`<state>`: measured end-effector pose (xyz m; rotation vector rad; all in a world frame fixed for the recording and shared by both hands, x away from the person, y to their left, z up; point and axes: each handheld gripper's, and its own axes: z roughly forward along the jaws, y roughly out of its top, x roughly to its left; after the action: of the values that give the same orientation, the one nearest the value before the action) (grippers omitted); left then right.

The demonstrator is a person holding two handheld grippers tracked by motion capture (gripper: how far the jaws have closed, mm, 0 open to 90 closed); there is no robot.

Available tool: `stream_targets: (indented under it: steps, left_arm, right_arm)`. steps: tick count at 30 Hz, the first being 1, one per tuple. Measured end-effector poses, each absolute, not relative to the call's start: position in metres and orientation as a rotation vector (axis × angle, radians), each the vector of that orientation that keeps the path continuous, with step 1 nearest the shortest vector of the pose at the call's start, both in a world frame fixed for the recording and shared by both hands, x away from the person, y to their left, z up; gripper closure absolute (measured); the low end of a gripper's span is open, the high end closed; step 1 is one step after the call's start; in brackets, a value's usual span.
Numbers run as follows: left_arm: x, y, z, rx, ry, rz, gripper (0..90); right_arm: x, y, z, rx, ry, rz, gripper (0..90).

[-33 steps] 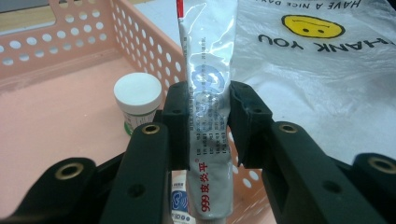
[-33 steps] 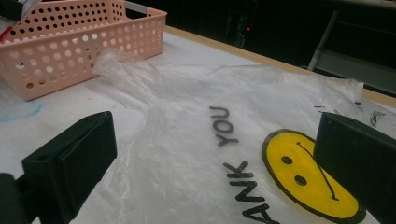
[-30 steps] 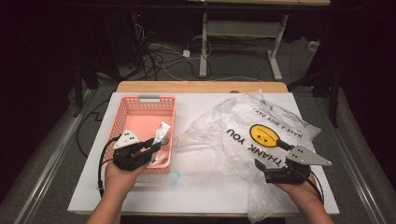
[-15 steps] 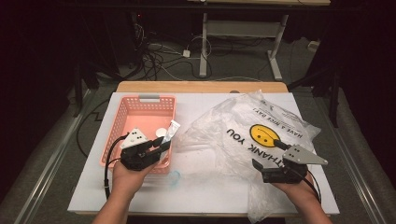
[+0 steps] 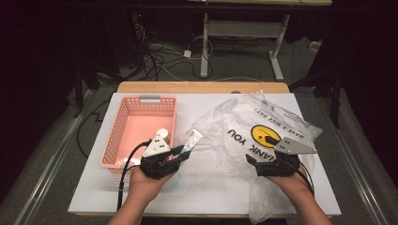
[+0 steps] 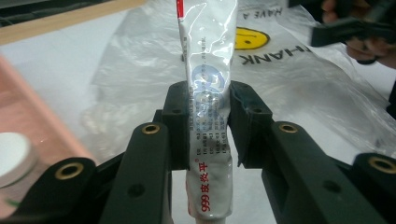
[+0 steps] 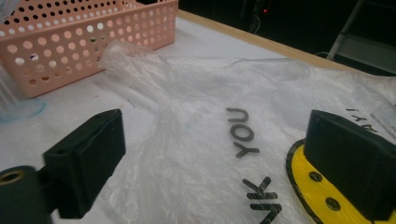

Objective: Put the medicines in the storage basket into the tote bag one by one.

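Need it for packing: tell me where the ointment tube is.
The ointment tube is clamped in the left gripper, between the pink basket and plastic bag.

The basket (image 5: 141, 126) sits left of the bag (image 5: 253, 136) on the table (image 5: 206, 192), a jar (image 5: 162, 134) inside it

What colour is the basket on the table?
The basket is salmon pink with small holes, clearest in the high view.

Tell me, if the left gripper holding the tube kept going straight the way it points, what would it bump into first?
Probably the clear plastic bag. The left gripper, shut on the tube, aims right at the bag's crumpled edge; exact depth is hard to judge.
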<state>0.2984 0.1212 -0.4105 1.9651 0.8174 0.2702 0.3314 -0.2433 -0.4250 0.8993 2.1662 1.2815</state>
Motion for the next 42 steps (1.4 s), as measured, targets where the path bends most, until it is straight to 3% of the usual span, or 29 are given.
stream_targets:
  steps: [5,13,17,22,28,33,42]
  left_arm:
    - [0.296,0.104,-0.421,2.003,0.788,0.245,68.4]
    - [0.297,0.087,-0.441,2.052,0.766,0.186,68.3]
    - [0.295,0.081,-0.451,2.086,0.756,0.162,68.3]
    - [0.292,0.077,-0.459,2.116,0.747,0.147,68.3]
    - [0.292,0.076,-0.466,2.140,0.743,0.136,68.3]
    - [0.291,0.076,-0.467,2.140,0.741,0.132,68.3]
    - [0.291,0.077,-0.467,2.136,0.742,0.128,68.3]
  right_arm:
    - [0.345,-0.234,-0.427,0.893,2.218,1.253,19.5]
    - [0.346,-0.220,-0.435,0.848,2.350,1.234,43.1]
    - [0.346,-0.216,-0.440,0.859,2.383,1.203,42.5]
    - [0.348,-0.206,-0.457,0.874,2.498,1.114,26.9]
    - [0.347,-0.198,-0.470,0.860,2.567,1.022,20.4]
    - [0.344,-0.199,-0.477,0.846,2.593,0.976,23.0]
    - [0.340,-0.214,-0.480,0.878,2.579,0.993,42.1]
